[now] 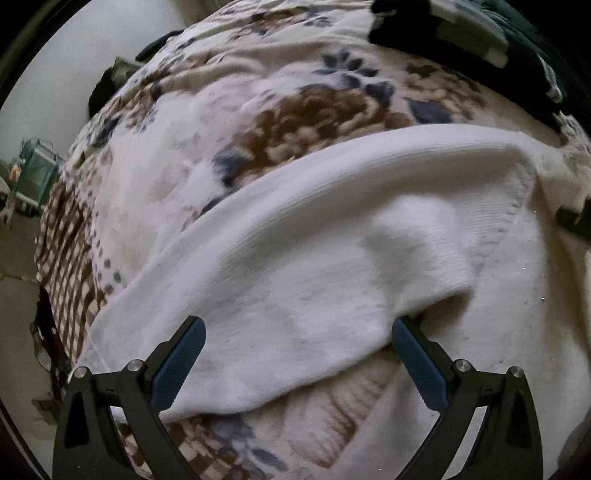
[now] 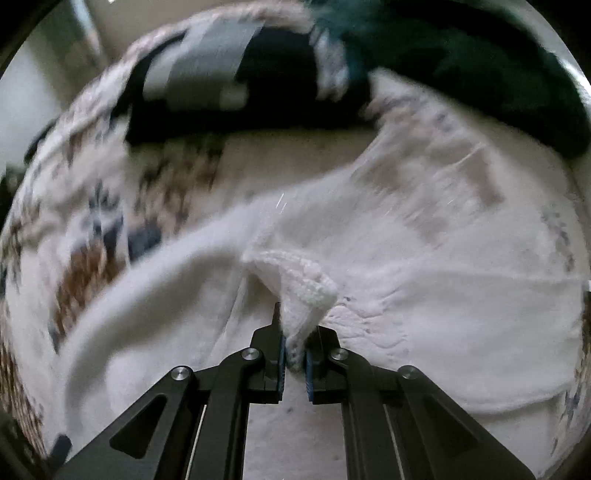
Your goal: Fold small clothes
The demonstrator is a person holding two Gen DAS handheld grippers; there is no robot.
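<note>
A white knit garment (image 1: 303, 266) lies on a floral blanket (image 1: 295, 110) that covers a bed. My left gripper (image 1: 297, 332) is open, its jaws wide apart over the garment's near edge, and holds nothing. In the right wrist view my right gripper (image 2: 294, 347) is shut on a pinched corner of the white garment (image 2: 306, 291) and lifts it into a small peak. The rest of the garment (image 2: 147, 302) trails off to the left, blurred by motion.
A dark garment with grey patches (image 2: 229, 74) and a dark green one (image 2: 461, 66) lie at the far side of the blanket; they also show in the left wrist view (image 1: 443, 33). The bed's left edge (image 1: 55, 258) drops to the floor.
</note>
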